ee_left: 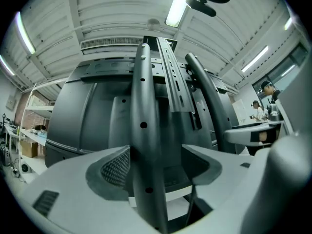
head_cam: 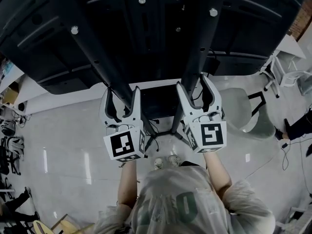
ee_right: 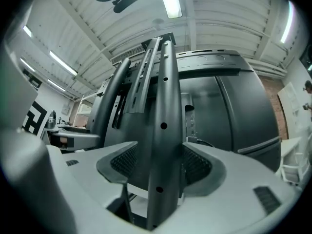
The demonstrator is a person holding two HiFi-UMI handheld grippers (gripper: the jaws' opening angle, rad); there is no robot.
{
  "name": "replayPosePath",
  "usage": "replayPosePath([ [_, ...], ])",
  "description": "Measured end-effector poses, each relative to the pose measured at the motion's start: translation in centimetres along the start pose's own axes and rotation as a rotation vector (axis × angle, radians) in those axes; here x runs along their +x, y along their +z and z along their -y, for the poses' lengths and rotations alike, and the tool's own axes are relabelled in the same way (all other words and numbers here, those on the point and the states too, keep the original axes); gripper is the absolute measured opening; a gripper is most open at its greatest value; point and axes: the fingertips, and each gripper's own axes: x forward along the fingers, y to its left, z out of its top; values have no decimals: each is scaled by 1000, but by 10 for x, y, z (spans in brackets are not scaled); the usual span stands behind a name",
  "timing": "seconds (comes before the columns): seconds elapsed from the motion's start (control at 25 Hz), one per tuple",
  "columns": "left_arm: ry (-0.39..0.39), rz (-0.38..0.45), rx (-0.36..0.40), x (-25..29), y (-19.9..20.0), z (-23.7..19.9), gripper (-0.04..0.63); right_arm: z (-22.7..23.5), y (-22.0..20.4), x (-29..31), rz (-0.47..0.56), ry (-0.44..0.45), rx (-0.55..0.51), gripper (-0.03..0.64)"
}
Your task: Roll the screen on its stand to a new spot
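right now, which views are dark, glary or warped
Head view: dim, the screen nearly black, pale light streaks glare off the floor. Left gripper view: fisheye bows the stand's post; the ceiling light is blown out. Right gripper view: same bowing, dark corners.

The stand's uprights (head_cam: 105, 67) are matt dark metal; the floor (head_cam: 63, 145) is glossy.
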Motion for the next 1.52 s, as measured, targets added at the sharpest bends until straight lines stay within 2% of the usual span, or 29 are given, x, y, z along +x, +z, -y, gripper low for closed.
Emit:
replayPosePath([
  [0.16, -4, -46, 2, 15, -7, -9, 321, 5, -10, 16, -47, -14, 6, 268],
  [0.4, 6, -68, -16, 32, -11, -22, 321, 11, -29, 37, -121, -38, -6, 268],
  [0.76, -49, -84, -5, 61, -12, -19, 319, 14, -49, 63, -179, -53, 11, 267],
  [0.88, -53, -86, 11, 70, -13, -17, 315, 15, -51, 68, -171, -61, 4, 267],
  [0.96, -59, -85, 9, 71, -13, -14, 271, 15, -49, 68, -148, -64, 6, 266],
  [1.04, -65, -85, -12, 72, -13, -13, 234, 14, -48, 69, -139, -61, 18, 224],
  [1.52, -55, -56, -47, 70, -13, -13, 221, 15, -50, 68, -138, -54, 44, 213],
])
